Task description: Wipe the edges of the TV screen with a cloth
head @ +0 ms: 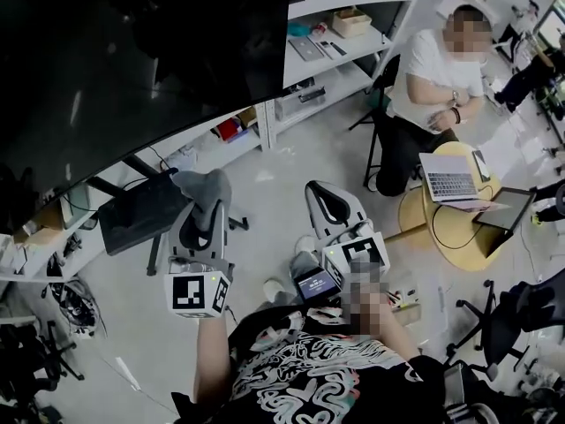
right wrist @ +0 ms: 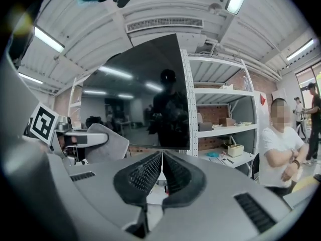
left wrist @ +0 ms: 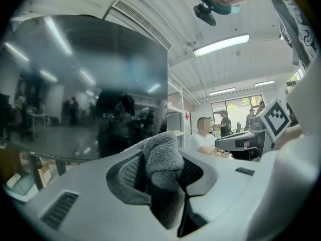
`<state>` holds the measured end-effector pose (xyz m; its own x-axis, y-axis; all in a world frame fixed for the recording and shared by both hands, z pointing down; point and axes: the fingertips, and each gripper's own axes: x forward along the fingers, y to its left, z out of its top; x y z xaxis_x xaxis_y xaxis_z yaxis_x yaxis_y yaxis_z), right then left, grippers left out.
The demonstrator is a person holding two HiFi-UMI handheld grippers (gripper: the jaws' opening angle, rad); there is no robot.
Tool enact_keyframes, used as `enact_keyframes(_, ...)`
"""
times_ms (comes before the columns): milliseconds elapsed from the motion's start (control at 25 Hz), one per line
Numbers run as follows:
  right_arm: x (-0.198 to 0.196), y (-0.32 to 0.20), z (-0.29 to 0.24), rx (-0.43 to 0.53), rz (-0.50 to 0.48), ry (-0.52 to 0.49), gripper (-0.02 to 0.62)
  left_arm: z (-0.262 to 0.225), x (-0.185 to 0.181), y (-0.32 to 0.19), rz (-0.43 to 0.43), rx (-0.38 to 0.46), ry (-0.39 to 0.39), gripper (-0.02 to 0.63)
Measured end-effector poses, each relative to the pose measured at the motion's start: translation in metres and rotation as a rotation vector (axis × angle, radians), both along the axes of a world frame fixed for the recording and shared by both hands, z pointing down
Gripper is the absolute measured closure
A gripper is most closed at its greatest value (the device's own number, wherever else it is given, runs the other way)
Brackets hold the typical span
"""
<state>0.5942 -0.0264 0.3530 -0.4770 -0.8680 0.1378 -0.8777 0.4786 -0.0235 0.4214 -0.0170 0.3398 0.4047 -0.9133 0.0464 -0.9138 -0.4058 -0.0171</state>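
The left gripper is clenched on a grey cloth, near the lower edge of the big dark TV screen at upper left. White shelving stands beside it. The right gripper is pressed together, holding nothing.

Ahead of me, the white shelf carries a small cardboard box near its right edge; the round wooden table holds an open laptop.

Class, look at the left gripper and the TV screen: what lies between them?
The grey cloth, clamped by the left gripper, sticks out toward the TV screen; otherwise there is only open air. The left gripper view shows it.
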Motion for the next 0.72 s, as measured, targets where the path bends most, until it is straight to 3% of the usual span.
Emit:
enact_keyframes(480, 0.02, 0.031, 0.002, 0.002, -0.059, 0.034, 0.563, -0.012, 0.02, 0.038, -0.084, 0.022, 0.004, 0.468)
enact_keyframes(720, 0.052, 0.034, -0.002, 0.005, -0.068, 0.024, 0.563, -0.014, 0.048, 0.046, -0.103, 0.02, 0.011, 0.468)
